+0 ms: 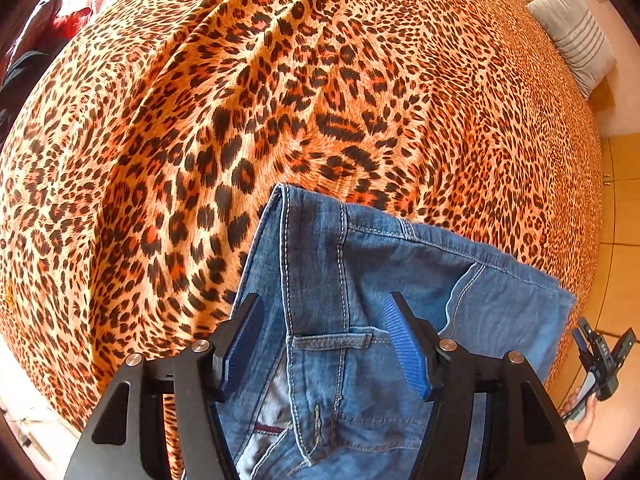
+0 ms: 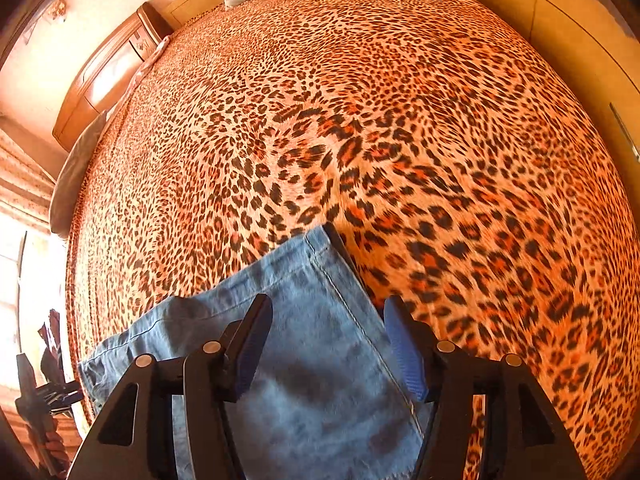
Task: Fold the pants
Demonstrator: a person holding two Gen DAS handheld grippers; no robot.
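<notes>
Bedroom w/ a bed under a leopard-print bedspread (image 1: 320, 92), grey pillow (image 1: 576, 36) at the far edge, wooden headboard (image 2: 104, 80) in the right wrist view, tiled floor (image 1: 624, 216) beside the bed. The blue pants (image 1: 360, 280), folded denim, lie flat on the bedspread near its front edge. In the left wrist view we see the left tongs (image 1: 324, 344) poised above the waistband end: belt loop, pocket seam & fly stitching show between the blue pads, which stand wide apart and press on nothing, i.e. released. In the right wrist view we see the right tongs (image 2: 328, 344) above the paler leg end of the pants (image 2: 304, 320); the hemmed side edge runs just inside the right-hand pad, the folded corner lies beyond the tips. These pads also stand apart, no cloth pinched, i.e. released. This view is motion-blurred. The opposite tongs appear small at each view's outer edge, off the bed.
</notes>
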